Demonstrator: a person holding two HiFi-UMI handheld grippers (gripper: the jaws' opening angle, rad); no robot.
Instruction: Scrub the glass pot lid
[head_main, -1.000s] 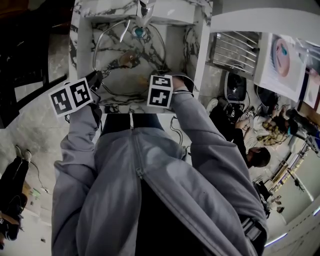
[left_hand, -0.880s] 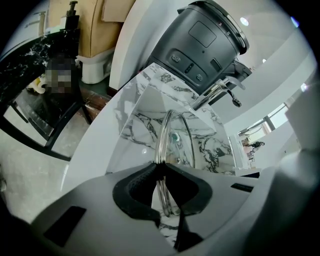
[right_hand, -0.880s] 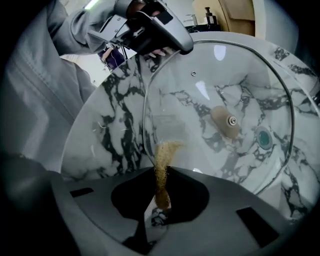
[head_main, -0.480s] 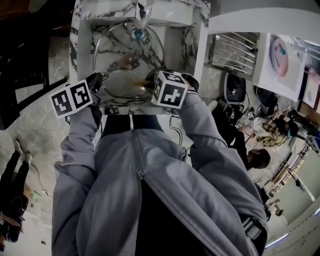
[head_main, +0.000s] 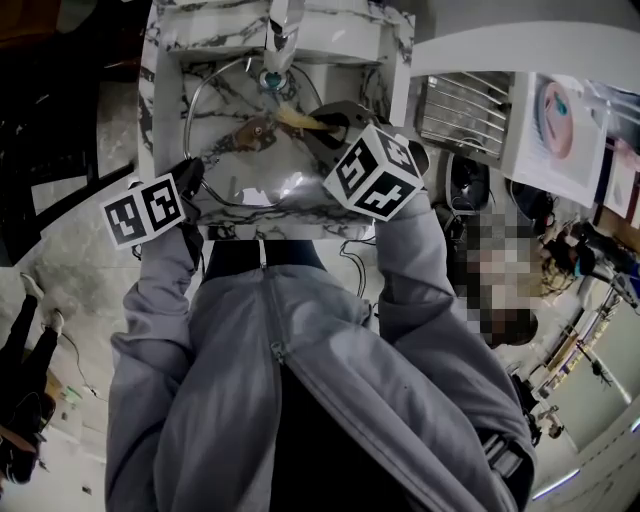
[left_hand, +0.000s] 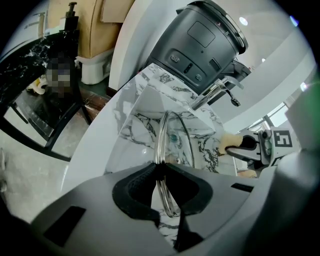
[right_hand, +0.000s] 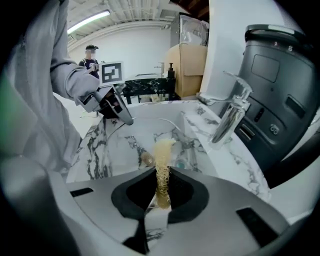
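Glass pot lid (head_main: 240, 165) sits below the faucet (head_main: 281, 30), left gripper (left_hand: 159, 167) clamped on its rim; right gripper (right_hand: 161, 176), pinching the yellow scrubber (right_hand: 162, 150), has swung up from the lid's near edge toward the faucet, so probably repositioning mid-scrub.

Head view: high, looking steeply down past the person onto sink (head_main: 165, 90). Left gripper view: close, low at the sink's edge, facing tap (left_hand: 215, 92). Right gripper view: close, over the basin, facing left gripper (right_hand: 125, 117). All three share sink and tap.
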